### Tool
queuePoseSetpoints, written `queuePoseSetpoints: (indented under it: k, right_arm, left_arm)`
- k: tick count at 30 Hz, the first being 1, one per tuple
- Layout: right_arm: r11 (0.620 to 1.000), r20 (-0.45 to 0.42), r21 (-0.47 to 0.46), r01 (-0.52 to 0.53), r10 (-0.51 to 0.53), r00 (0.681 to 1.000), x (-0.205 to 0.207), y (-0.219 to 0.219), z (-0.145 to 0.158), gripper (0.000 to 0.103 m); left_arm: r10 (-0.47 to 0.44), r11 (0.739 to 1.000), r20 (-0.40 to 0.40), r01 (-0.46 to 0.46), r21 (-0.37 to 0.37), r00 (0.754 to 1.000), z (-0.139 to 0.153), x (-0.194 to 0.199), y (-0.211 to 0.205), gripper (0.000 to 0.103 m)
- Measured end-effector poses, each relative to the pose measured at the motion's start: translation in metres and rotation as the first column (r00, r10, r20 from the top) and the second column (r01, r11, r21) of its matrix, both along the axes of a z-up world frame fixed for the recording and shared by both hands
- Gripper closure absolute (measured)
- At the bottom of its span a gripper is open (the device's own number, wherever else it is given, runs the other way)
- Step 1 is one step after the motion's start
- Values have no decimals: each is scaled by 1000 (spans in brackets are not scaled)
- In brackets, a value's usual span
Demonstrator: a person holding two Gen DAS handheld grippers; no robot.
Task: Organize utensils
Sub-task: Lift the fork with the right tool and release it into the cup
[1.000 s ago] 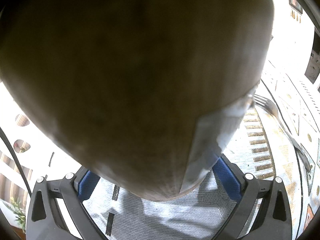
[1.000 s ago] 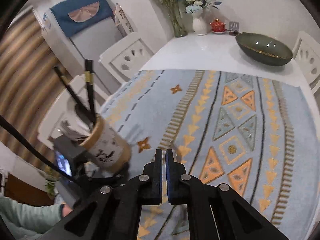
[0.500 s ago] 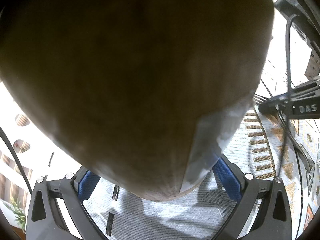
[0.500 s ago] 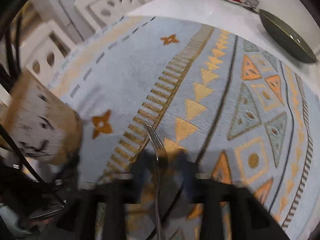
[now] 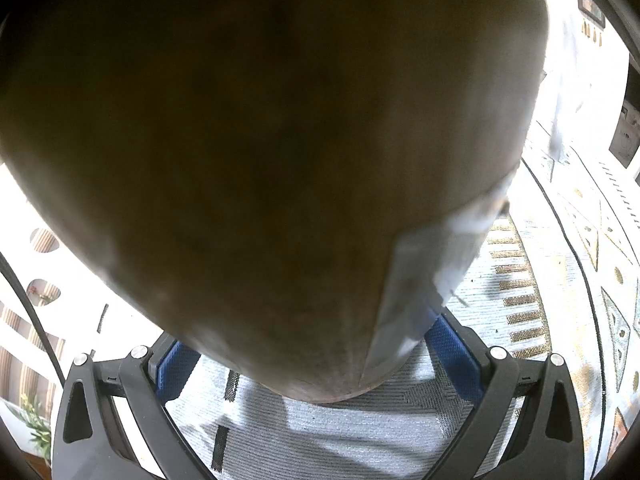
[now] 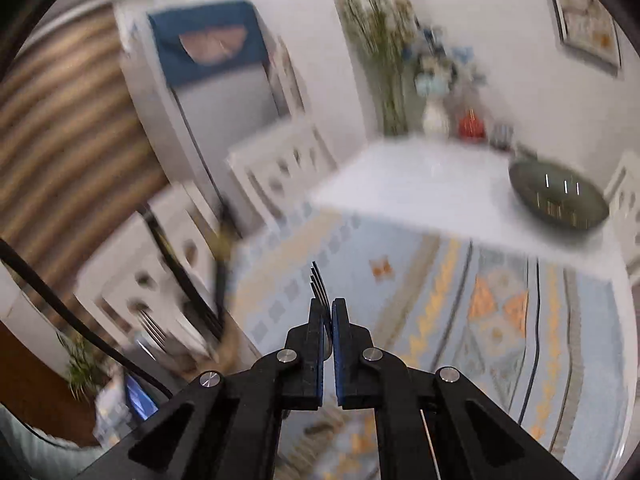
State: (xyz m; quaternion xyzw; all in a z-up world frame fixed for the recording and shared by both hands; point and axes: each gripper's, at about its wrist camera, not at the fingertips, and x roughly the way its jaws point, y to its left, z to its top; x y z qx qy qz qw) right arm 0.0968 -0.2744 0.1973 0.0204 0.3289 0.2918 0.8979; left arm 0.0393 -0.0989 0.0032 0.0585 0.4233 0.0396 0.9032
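Fork (image 6: 320,286) lifted off mat; left gripper's (image 5: 320,354) holder (image 5: 260,152) holds chopsticks (image 6: 218,256).

bowl (image 6: 558,200) on white table (image 6: 420,184) | vase (image 6: 434,118) | patterned cloth (image 6: 500,320)

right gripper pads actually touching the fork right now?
Touching. The right wrist view shows the right gripper with both blue pads closed flat against the fork, tines sticking out above the fingertips.

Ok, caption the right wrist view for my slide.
Right gripper clamps a fork, tines forward, above the patterned tablecloth.
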Motion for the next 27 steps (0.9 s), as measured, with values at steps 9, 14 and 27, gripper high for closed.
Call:
queuePoseSetpoints:
  k: [9,14,27]
  right_arm:
    - [992,165,62,-110,99,981,-15,48,61,99]
    - [993,164,-10,-119,119,979,-24,69,45,99]
    - [981,234,-157,-111,146,961,-36,91,23,99]
  left_arm:
    - [0,1000,0,0,-2,1000,2,-1,1,1]
    - [4,1000,1,-4,-12,1000,0,-1,3,1]
    - [7,1000,1,-7,-20,1000,0,0,5,1]
